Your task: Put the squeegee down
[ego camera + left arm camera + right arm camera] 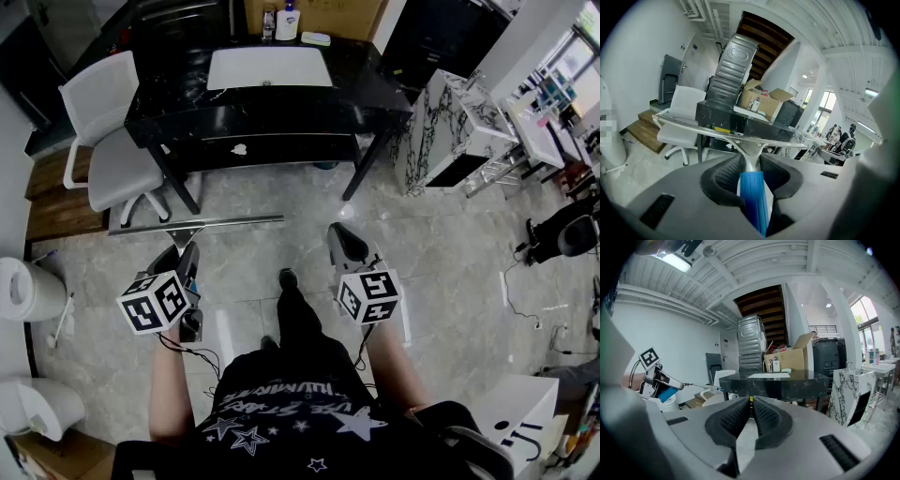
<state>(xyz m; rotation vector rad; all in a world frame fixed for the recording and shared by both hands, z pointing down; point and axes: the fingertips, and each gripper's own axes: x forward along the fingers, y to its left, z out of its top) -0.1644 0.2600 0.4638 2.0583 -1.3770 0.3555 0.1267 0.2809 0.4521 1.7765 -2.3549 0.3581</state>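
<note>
Head view: the left gripper (187, 253) carries the squeegee (197, 225) out front. The blade is crosswise and roughly level, in the air above the floor (450, 253), short of the black table (272, 103) and near the white chair (112, 150). My read is that it's held by the handle so the blade stays clear of the body and can go down flat. The right gripper (342, 239) hangs beside it, well apart, with nothing in it. The handle is hidden under the left gripper and its marker cube (155, 300). The floor right under the person is blocked by their body. I can't tell from here where it's meant to go, table or floor.

Left gripper view: the jaws are clamped on the blue handle (752, 197), closed partway to its width. The metal neck leads up to the blade (693, 126), which spans the frame in front of the table. The back end of the handle is buried in the gripper body. The rubber edge can't be made out.

Right gripper view: the right gripper (751, 411) has its pads together at the tips with nothing between them, so it's idle, probably just kept out of the way. The left gripper (658, 380) shows small at the frame's left, with the blue handle in it and the blade running towards the table. The blade's far end is lost against the chair behind.
</note>
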